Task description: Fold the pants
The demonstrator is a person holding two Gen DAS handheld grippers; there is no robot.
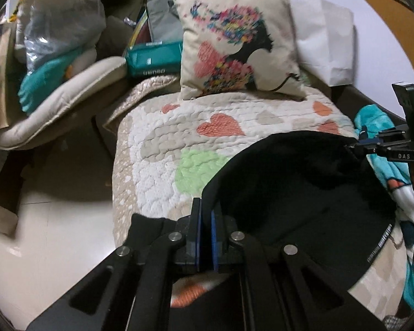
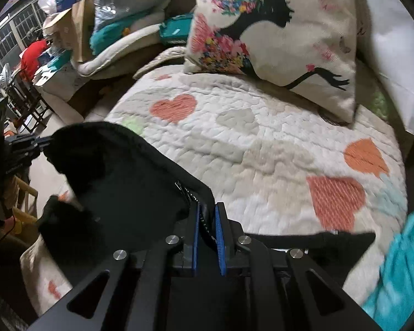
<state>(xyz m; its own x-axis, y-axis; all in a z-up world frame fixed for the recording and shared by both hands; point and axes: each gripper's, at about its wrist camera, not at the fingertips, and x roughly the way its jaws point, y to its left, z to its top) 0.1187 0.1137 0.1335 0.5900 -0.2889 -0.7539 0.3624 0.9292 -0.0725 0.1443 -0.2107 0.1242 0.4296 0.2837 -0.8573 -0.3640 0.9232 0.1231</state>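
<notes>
Pants (image 1: pixel 303 193), black fabric, with a zip fly and white lettering along one seam, were held up over the near part of a quilted bedspread (image 1: pixel 179 143), with a lower portion draped down onto it. Waistband stretched between two hand-held grippers, sagging in a curve between them.

Left gripper (image 1: pixel 205 207): black frame, blue pads, jaws closed narrow on one end of the waistband edge. Right gripper (image 2: pixel 207 212): same make, jaws pinched on the black waistband beside the zip, cloth visible between the pads. In the left wrist view the right gripper appeared at the far right edge, gripping the opposite corner of the garment.

Bedspread: white and beige quilting, printed with orange, grey and green hearts. Square cream cushion (image 2: pixel 276 35), printed with a black silhouette and multicoloured flowers, stood leaning at the far end. White pillow (image 1: pixel 323 35) behind it. Turquoise patterned blanket (image 2: pixel 400 270) lay beside the pants at the bed's right side. Teal box (image 1: pixel 151 60) and a pile of bags and bedding (image 1: pixel 58 38) stood beyond the bed's left edge.
</notes>
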